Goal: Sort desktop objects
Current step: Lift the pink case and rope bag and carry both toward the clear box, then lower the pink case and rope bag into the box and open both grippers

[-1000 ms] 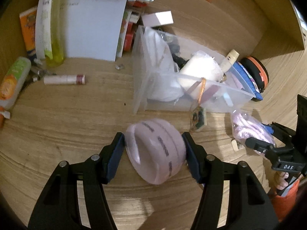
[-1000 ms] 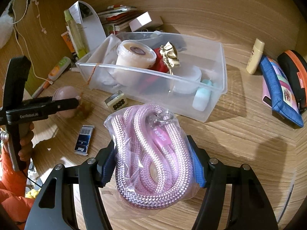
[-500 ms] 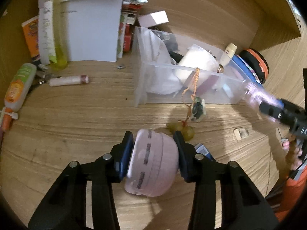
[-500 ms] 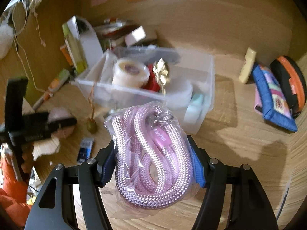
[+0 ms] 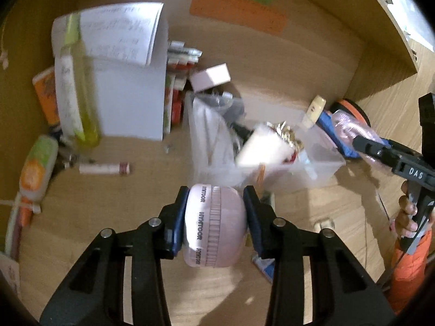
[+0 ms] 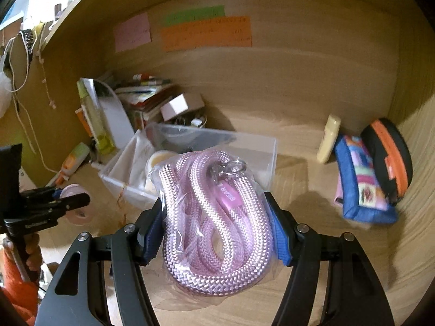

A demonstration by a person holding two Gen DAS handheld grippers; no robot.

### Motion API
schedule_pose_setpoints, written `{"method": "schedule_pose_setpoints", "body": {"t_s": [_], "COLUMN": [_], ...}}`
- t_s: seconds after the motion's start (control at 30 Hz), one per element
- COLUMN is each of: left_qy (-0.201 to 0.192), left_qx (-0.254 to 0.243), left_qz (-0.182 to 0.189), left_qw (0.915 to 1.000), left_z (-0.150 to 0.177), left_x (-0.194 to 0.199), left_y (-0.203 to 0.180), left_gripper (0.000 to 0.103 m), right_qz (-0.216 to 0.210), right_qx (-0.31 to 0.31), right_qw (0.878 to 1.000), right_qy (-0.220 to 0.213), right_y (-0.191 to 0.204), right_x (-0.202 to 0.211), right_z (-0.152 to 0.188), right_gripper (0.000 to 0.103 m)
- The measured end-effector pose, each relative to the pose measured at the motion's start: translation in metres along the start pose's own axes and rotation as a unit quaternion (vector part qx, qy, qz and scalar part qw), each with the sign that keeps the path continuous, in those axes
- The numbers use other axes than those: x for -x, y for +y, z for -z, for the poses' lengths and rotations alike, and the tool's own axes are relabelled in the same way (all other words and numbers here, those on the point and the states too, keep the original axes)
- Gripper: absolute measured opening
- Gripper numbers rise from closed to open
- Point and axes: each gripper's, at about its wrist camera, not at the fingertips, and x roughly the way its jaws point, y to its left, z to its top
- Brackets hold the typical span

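Pink case (image 5: 214, 225) is sitting clenched in the left gripper (image 5: 216, 217). Bagged pink rope (image 6: 217, 225) is filling the right gripper (image 6: 217, 231), clear bin (image 6: 190, 149) at 12 o'clock.

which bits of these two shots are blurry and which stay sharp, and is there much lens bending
Left wrist view: the clear bin and yellow bottle are smeared by motion blur, while the left claw and its pink round case are crisp. Right wrist view: the bagged pink rope in the right claw is sharp, the pouches soft. Both show strong fisheye bending and dark corners.
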Motion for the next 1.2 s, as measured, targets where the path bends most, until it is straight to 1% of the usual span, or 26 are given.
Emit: {"method": "schedule_pose_setpoints", "body": {"t_s": [0.2,0.4,0.53,0.67,0.8,0.9,0.93,0.97,1.0,1.07,1.1,1.13,1.2], "left_qy": [-0.017,-0.013,0.000,0.014,0.037,0.039,0.038,0.039,0.039,0.038,0.038,0.036,0.033], "left_qx": [0.002,-0.001,-0.009,-0.013,-0.010,-0.006,-0.005,-0.005,-0.006,-0.012,-0.014,-0.017,-0.022], "left_qz": [0.017,0.030,0.039,0.043,0.045,0.055,0.057,0.055,0.052,0.045,0.041,0.037,0.033], "left_qw": [0.9997,0.9995,0.9992,0.9989,0.9982,0.9977,0.9976,0.9977,0.9979,0.9982,0.9983,0.9985,0.9987], "left_z": [-0.034,-0.057,-0.066,-0.069,-0.066,-0.065,-0.065,-0.064,-0.063,-0.062,-0.063,-0.062,-0.062], "left_x": [-0.007,-0.027,-0.044,-0.064,-0.086,-0.089,-0.089,-0.089,-0.090,-0.090,-0.090,-0.089,-0.087], "left_y": [-0.002,-0.005,-0.009,-0.014,-0.012,-0.008,-0.007,-0.007,-0.006,-0.008,-0.009,-0.010,-0.012], "left_gripper": [0.040,0.040,0.040,0.040,0.040,0.040,0.041,0.043,0.046,0.048,0.052,0.053,0.056], "right_qz": [0.014,0.031,0.044,0.039,0.043,0.041,0.041,0.040,0.037,0.031,0.030,0.028,0.038], "right_qx": [0.005,0.003,0.007,0.006,0.009,0.013,0.016,0.017,0.019,0.019,0.020,0.022,0.027], "right_qw": [1.000,0.999,0.998,0.998,0.997,0.997,0.997,0.997,0.997,0.997,0.997,0.997,0.997], "right_qy": [0.003,0.028,0.041,0.052,0.059,0.062,0.064,0.065,0.066,0.067,0.068,0.068,0.060], "right_y": [0.005,0.004,0.003,0.001,-0.002,-0.002,-0.002,-0.002,-0.001,0.000,0.001,0.001,0.003], "right_x": [-0.020,-0.052,-0.069,-0.082,-0.090,-0.094,-0.095,-0.095,-0.095,-0.095,-0.095,-0.094,-0.090], "right_z": [-0.013,-0.019,-0.017,-0.013,-0.009,-0.008,-0.007,-0.007,-0.007,-0.008,-0.007,-0.008,-0.008], "right_gripper": [0.062,0.062,0.062,0.062,0.063,0.065,0.066,0.068,0.070,0.079,0.080,0.080,0.080]}}
